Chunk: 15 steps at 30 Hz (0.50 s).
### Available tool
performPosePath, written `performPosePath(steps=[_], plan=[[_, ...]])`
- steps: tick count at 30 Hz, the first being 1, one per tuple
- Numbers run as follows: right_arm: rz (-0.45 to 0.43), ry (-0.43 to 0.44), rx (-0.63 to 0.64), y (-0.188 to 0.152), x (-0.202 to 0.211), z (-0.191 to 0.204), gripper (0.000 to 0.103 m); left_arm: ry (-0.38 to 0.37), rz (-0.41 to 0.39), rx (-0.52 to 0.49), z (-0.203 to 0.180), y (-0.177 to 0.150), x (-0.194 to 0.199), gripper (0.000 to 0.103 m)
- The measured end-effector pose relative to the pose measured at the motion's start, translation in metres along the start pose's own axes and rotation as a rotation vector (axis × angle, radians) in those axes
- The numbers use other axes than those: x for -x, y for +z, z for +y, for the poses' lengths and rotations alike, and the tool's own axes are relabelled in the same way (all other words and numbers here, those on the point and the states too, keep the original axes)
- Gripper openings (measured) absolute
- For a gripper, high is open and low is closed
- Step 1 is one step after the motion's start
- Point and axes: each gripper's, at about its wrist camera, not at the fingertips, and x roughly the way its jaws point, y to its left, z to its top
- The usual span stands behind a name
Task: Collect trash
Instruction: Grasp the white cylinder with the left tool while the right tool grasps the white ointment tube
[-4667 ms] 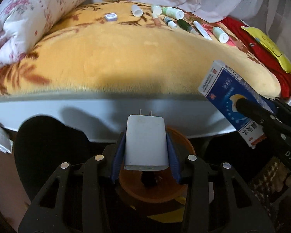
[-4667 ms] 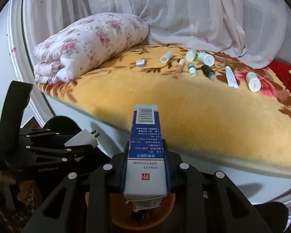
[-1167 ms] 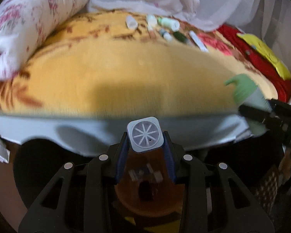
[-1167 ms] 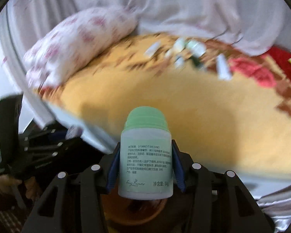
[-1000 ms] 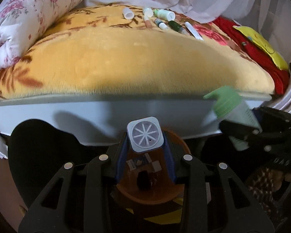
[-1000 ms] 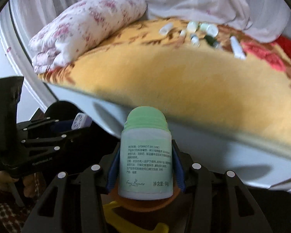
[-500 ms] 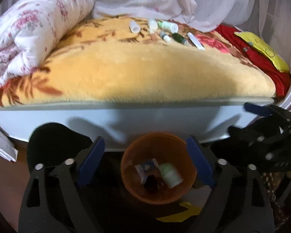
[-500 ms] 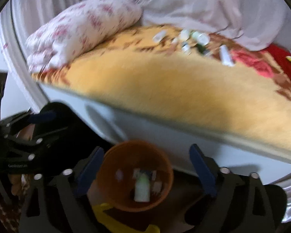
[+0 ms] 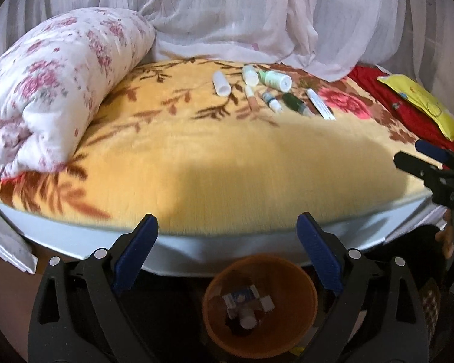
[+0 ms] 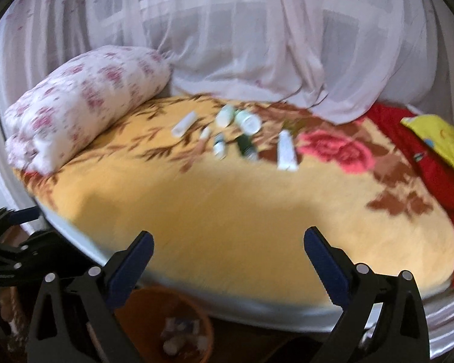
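An orange bin [image 9: 305,299] stands on the floor below the bed's edge, holding a blue-and-white box, a small white cube and a pale bottle. My left gripper [image 9: 227,230] hangs open above it with nothing between its fingers. My right gripper [image 10: 228,242] is open and empty too, over the bed's front edge, and the bin [image 10: 154,305] sits low at the left in its view. Several small bottles and tubes [image 9: 266,90] lie in a cluster at the far side of the yellow flowered blanket [image 9: 215,163]; the same cluster [image 10: 236,136] shows in the right wrist view.
A rolled white-and-pink flowered quilt [image 9: 54,90] lies at the bed's left. Sheer white curtains [image 9: 227,15] hang behind. Red fabric [image 9: 399,112] and a yellow cushion [image 9: 423,103] lie at the right. The bed has a pale blue-white rim [image 9: 196,248].
Both grippers opened and dropped their loads, the white cube and the green-capped bottle, into the orange bin. Both have since risen and tilted up toward the bed.
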Motion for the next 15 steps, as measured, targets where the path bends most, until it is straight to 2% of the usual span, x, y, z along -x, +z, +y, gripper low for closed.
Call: performPosePath(steps=[6, 9, 15], plan=[[-0.028, -0.082, -0.021, 0.043, -0.039, -0.03, 0.098, 0.029, -0.051, 0.006, 0.004, 0.047, -0.027, 0.091], [-0.038, -0.097, -0.037, 0.058, -0.056, -0.043, 0.098, 0.062, -0.07, -0.007, 0.005, 0.082, -0.051, 0.091], [-0.039, -0.14, -0.042, 0.073, -0.083, -0.06, 0.098, 0.073, -0.05, 0.004, 0.002, 0.154, -0.121, 0.091]])
